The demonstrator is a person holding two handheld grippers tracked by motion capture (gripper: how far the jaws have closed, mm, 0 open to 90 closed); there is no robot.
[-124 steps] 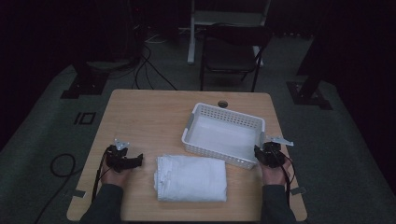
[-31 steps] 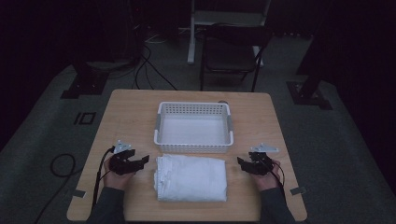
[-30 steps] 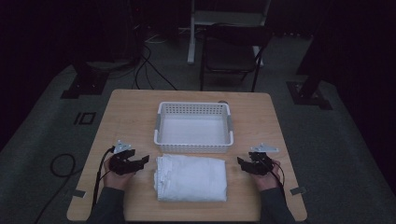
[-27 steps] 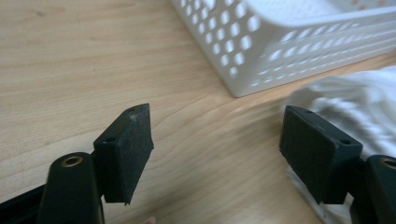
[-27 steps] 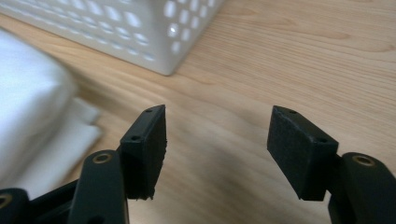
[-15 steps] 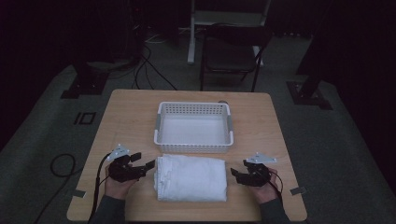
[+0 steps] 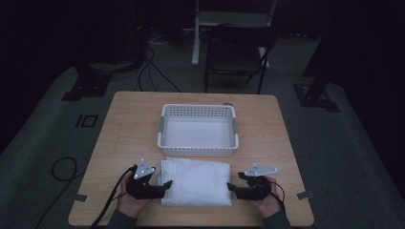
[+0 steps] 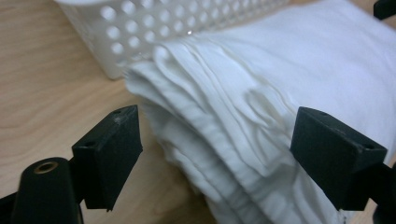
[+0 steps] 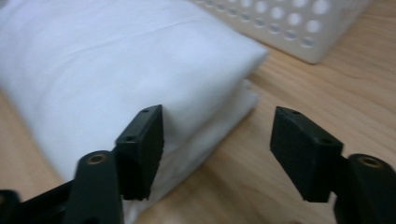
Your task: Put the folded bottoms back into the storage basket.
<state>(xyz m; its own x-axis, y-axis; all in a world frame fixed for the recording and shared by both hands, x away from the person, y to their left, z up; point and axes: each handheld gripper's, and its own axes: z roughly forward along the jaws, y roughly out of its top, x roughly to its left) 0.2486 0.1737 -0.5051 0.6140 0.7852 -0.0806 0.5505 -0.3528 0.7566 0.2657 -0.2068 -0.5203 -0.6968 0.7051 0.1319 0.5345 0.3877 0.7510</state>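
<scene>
Dark flooring surrounds one wooden table (image 7: 129,124). At left, the left gripper (image 7: 165,187), its jaws just opening, straddles one folded white towel's (image 7: 197,180) edge. One white basket (image 7: 198,150) sits behind. The right gripper (image 7: 232,189) gapes, gripping nothing.

Soft white folded cloth (image 8: 280,93) with matt, layered edges between the left gripper's (image 8: 215,154) matt black plastic jaws, smooth white perforated plastic basket (image 8: 154,28) just beyond, pale wood-grain table (image 8: 42,93) with satin finish beneath, right gripper (image 9: 217,149) likewise matt black plastic.
</scene>
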